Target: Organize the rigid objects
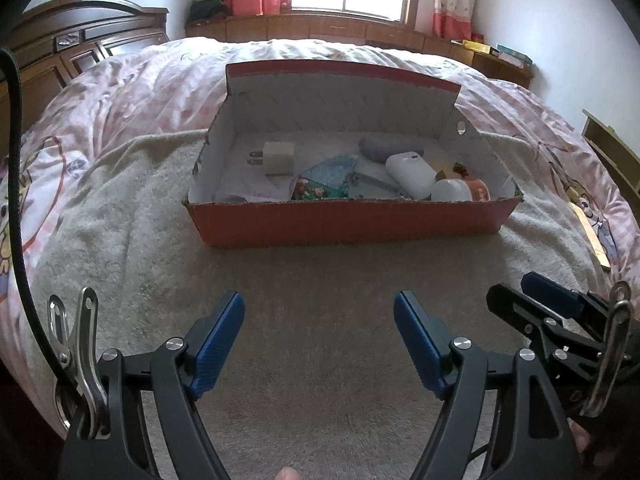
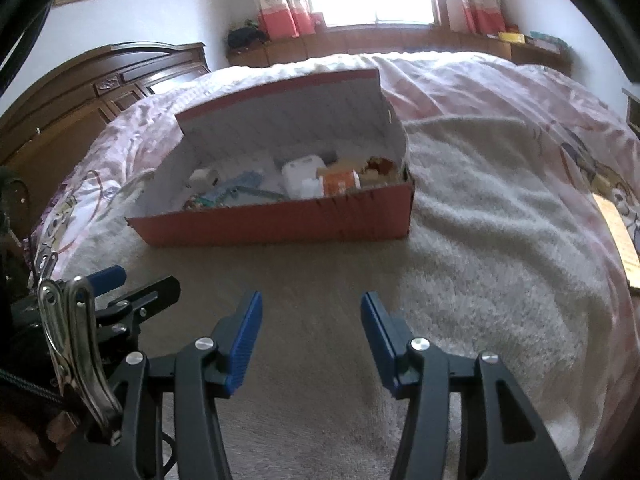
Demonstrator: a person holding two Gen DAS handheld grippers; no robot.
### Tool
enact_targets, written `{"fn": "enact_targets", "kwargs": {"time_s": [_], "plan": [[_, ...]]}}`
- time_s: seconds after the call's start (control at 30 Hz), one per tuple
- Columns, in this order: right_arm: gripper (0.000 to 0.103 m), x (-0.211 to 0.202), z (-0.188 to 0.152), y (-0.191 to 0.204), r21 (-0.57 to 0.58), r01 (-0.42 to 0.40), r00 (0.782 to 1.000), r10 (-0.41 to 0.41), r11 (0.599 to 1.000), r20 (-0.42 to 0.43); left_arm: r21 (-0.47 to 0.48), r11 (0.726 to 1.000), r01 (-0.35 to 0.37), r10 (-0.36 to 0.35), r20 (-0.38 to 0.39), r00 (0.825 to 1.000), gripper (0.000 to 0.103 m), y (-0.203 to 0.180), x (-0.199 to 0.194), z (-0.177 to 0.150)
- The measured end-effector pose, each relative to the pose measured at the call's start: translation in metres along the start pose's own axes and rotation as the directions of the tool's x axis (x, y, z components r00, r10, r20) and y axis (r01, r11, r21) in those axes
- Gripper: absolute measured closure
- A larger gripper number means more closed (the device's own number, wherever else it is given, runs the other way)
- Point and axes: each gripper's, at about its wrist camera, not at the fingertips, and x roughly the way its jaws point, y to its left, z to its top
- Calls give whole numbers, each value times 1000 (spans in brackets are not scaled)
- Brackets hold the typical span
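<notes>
The left tool (image 1: 319, 340) and right tool (image 2: 311, 340) both hover with fingers spread wide and nothing between them, above a cream fleece blanket (image 1: 320, 280) on the bed. Ahead sits an open red cardboard box (image 1: 352, 220), lid up, holding a white charger plug (image 1: 276, 158), a white case (image 1: 410, 174) and a bottle lying on its side (image 1: 460, 191).

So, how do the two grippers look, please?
Both look alike. The left gripper and right gripper have matte black arms, silver pivot screws and ribbed blue pads. Each carries a steel spring clip; a black cable runs past the left.
</notes>
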Motion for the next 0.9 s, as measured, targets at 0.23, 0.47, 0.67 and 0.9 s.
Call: {"fn": "enact_targets", "kwargs": {"time_s": [0.23,0.47,0.67,0.9], "plan": [[49,14,-7,-5,25,48,998,-47,999,-30,-13,1000,0,0,-23,1000,24,-1,12,-6],[48,23,-14,-7,36,65,997,-63,997,-38,-13,1000,-10,10,-38,999,24,-2,21,-11],[42,25,-16,-3,14,73,997,-72,997,-26,-23,1000,-14,12,-66,998,24,0,29,-15],[39,26,-18,-2,7,67,998,-67,998,-16,-19,1000,-23,22,-66,998,24,-2,31,-17]]}}
